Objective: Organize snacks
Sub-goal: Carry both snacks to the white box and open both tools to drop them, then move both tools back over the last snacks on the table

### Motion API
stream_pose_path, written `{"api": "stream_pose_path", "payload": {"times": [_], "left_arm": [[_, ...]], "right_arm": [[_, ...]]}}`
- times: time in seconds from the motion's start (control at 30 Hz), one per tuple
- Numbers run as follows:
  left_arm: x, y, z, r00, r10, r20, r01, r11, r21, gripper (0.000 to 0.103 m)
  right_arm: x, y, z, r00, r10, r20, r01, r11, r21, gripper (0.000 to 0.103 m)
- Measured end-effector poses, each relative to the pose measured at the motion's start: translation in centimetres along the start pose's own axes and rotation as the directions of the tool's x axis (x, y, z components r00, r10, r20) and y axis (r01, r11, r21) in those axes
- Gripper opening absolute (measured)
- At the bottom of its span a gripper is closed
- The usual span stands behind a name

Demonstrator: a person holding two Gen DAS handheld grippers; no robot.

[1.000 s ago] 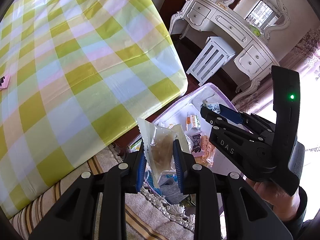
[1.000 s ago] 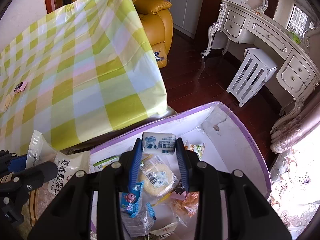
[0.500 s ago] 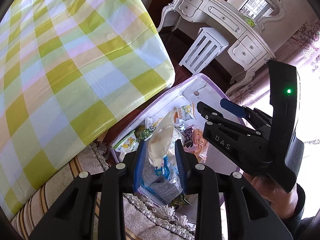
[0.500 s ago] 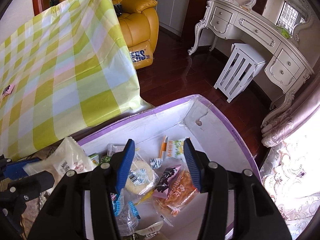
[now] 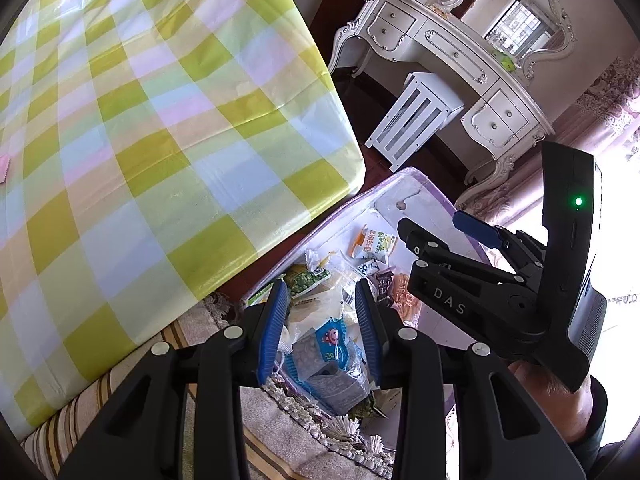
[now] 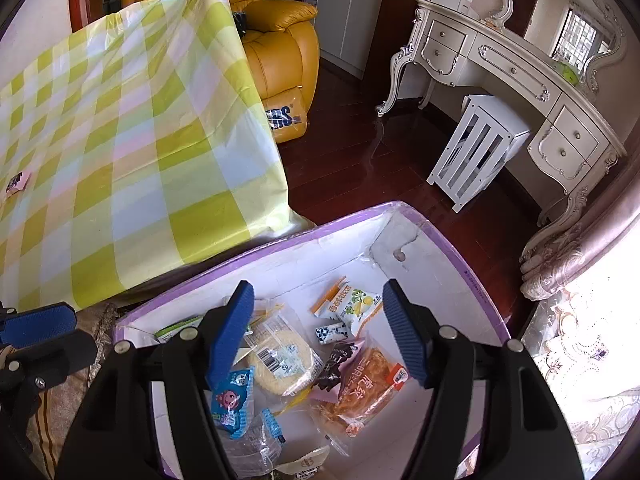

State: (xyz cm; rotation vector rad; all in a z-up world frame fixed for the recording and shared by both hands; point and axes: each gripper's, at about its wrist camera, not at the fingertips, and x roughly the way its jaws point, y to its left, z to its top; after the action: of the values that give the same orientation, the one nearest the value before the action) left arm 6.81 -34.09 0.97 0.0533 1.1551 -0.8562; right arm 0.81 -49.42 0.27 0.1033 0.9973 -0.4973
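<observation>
Seen from two handheld grippers aimed down at a white box with a purple rim, set on the floor beside a table under a yellow-green checked cloth. Left gripper poised above the near end of the box, blue pads a narrow way apart and just opened further, nothing pressed between them; below the gap, a pale bread packet and a blue cartoon-printed wrapper lying loose in the pile. Right gripper above the middle of the box, jaws standing wide after opening, empty. Beneath it, scattered on the box floor: a round cake in clear wrap with a barcode, an orange snack bag beside a dark wrapper, a small blue-and-white sweet, and a green-and-white packet farther back. A small pink wrapper alone on the cloth, well apart from the box. Behind, a white dressing table and a slatted white stool on dark wood flooring.
</observation>
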Motion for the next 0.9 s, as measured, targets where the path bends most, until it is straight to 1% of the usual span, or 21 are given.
{"api": "stream_pose_path", "payload": {"times": [0.1, 0.13, 0.17, 0.3, 0.4, 0.47, 0.53, 0.73, 0.8, 0.87, 0.9], "left_arm": [[-0.6, 1.0, 0.3, 1.000, 0.017, 0.020, -0.017, 1.000, -0.018, 0.037], [-0.9, 1.5, 0.3, 0.999, 0.024, 0.029, -0.023, 0.999, -0.027, 0.042], [-1.1, 2.0, 0.4, 0.999, 0.029, 0.037, -0.028, 0.999, -0.038, 0.045], [-2.2, 4.1, 0.7, 0.996, 0.057, 0.066, -0.052, 0.995, -0.080, 0.045], [-3.2, 6.2, 0.8, 0.993, 0.080, 0.088, -0.069, 0.990, -0.122, 0.046], [-3.9, 7.8, 0.9, 0.989, 0.102, 0.103, -0.086, 0.985, -0.153, 0.049], [-4.7, 9.5, 1.0, 0.984, 0.131, 0.118, -0.108, 0.977, -0.185, 0.050], [-6.9, 14.8, 0.8, 0.969, 0.198, 0.149, -0.149, 0.945, -0.290, 0.051], [-7.7, 16.3, 0.9, 0.959, 0.237, 0.157, -0.181, 0.934, -0.307, 0.051], [-8.5, 17.8, 0.9, 0.949, 0.268, 0.163, -0.204, 0.922, -0.330, 0.056], [-8.9, 18.5, 0.9, 0.942, 0.290, 0.167, -0.222, 0.915, -0.338, 0.057]], "right_arm": [[-0.3, 0.7, 0.3, 1.000, 0.010, 0.005, -0.010, 1.000, -0.012, 0.068], [-0.3, 1.0, 0.4, 1.000, 0.014, 0.008, -0.014, 1.000, -0.016, 0.069], [-0.4, 1.3, 0.6, 1.000, 0.019, 0.010, -0.019, 1.000, -0.020, 0.070], [-0.7, 2.7, 1.2, 0.999, 0.041, 0.017, -0.041, 0.998, -0.039, 0.072], [-1.0, 4.0, 1.7, 0.998, 0.062, 0.027, -0.060, 0.997, -0.057, 0.075], [-1.2, 4.9, 2.1, 0.997, 0.076, 0.031, -0.074, 0.995, -0.069, 0.076], [-1.4, 5.7, 2.4, 0.995, 0.093, 0.033, -0.090, 0.993, -0.079, 0.076], [-1.5, 8.7, 3.2, 0.992, 0.125, 0.030, -0.121, 0.985, -0.125, 0.076], [-1.7, 9.7, 3.5, 0.990, 0.138, 0.033, -0.132, 0.981, -0.139, 0.076], [-1.8, 10.7, 3.9, 0.988, 0.152, 0.035, -0.144, 0.977, -0.154, 0.076], [-1.9, 11.2, 4.1, 0.987, 0.159, 0.035, -0.151, 0.975, -0.161, 0.076]]}}
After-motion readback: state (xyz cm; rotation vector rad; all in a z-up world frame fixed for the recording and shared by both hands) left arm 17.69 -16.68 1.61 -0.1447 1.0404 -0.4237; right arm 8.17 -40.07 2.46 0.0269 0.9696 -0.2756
